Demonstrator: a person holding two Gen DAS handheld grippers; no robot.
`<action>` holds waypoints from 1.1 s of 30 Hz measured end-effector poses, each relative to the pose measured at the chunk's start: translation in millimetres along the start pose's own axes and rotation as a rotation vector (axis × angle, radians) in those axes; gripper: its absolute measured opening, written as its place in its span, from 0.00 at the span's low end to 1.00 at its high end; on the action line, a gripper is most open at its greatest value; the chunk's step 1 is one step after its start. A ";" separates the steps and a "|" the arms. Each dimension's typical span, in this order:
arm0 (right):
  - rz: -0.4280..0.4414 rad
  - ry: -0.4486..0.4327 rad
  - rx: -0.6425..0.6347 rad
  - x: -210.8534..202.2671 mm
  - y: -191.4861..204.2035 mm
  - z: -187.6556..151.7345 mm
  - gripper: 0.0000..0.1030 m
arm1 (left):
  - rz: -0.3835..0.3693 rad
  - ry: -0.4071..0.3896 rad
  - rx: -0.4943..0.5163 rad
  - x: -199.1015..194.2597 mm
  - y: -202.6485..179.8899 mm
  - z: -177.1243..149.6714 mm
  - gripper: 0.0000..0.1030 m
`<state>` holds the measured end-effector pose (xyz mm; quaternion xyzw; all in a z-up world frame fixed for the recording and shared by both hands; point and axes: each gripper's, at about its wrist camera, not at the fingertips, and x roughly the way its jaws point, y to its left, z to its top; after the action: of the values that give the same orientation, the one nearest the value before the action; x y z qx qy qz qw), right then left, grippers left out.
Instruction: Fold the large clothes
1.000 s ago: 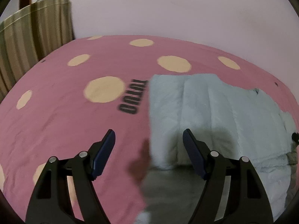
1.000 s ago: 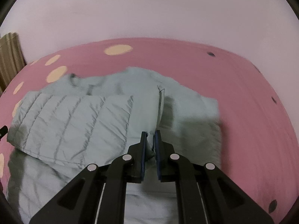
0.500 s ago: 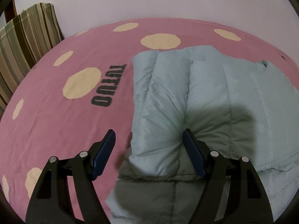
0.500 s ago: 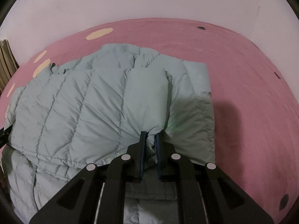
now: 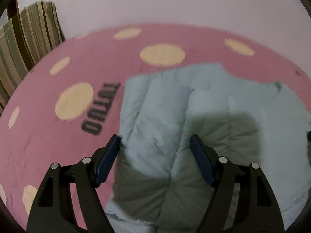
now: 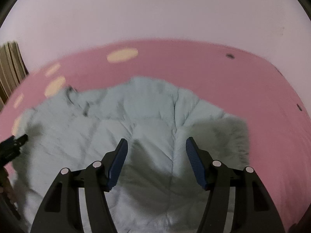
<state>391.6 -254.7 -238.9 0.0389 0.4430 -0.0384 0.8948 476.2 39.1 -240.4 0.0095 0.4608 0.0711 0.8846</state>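
Pale blue quilted puffer jacket (image 5: 194,126) lay folded on the pink bedsheet with cream dots (image 5: 48,136), filling centre and lower right of the left wrist view. Left gripper (image 5: 154,147) hung over its near edge, jaws spread, holding nothing. Right gripper (image 6: 156,151) likewise above the jacket (image 6: 136,116), jaws spread. Striped curtain (image 5: 25,44) upper left.

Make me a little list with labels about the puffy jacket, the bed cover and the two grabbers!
jacket: pale blue puffy jacket, lying partly folded on the bed cover
bed cover: pink with cream dots and dark letters
left gripper: open, over the jacket's left edge, holding nothing
right gripper: open, above the jacket, holding nothing
behind: plain pale wall
far left: striped fabric
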 end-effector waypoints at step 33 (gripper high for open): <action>-0.050 0.005 0.059 -39.2 -22.7 -68.1 0.62 | -0.006 -0.038 -0.074 -35.7 22.2 -46.9 0.81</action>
<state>311.7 -268.9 -249.7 0.0545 0.4446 -0.0737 0.8910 415.2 54.0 -236.5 -0.0234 0.4410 0.0854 0.8931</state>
